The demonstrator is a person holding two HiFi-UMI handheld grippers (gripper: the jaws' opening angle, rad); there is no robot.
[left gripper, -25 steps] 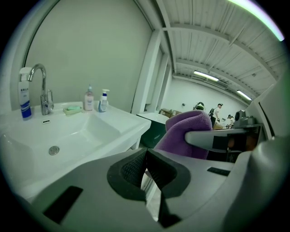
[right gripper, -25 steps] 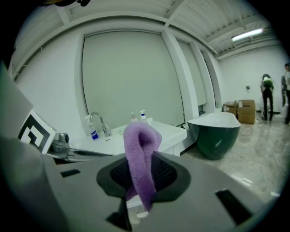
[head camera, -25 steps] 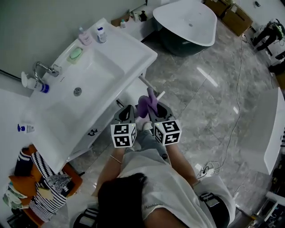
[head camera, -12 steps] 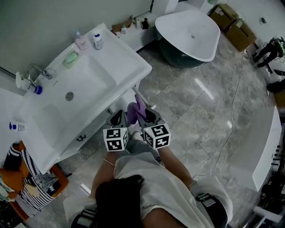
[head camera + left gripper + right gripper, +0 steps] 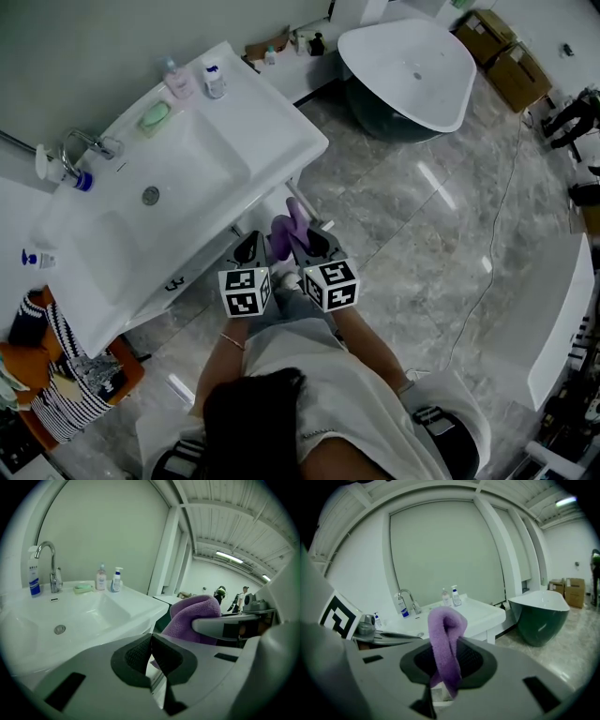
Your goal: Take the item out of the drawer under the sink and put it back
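Observation:
A folded purple cloth (image 5: 286,232) hangs pinched between the jaws of my right gripper (image 5: 307,242), held in the air in front of the white sink (image 5: 244,122). In the right gripper view the purple cloth (image 5: 445,644) loops up out of the black pads. My left gripper (image 5: 253,251) sits close beside it on the left, jaws shut with nothing between them. In the left gripper view the cloth (image 5: 194,618) shows just to the right of the left gripper (image 5: 151,653). The drawer under the sink is mostly hidden below the basin's edge.
On the sink stand a tap (image 5: 89,145), a green soap dish (image 5: 156,114) and small bottles (image 5: 211,80). A free-standing bathtub (image 5: 412,70) is behind on the marble floor. A basket of striped cloths (image 5: 66,375) sits at the lower left. Cardboard boxes (image 5: 511,47) lie far back.
Both grippers with the purple cloth have drifted slightly left and toward the person; the view has shifted a little. The grip on the cloth is the same.

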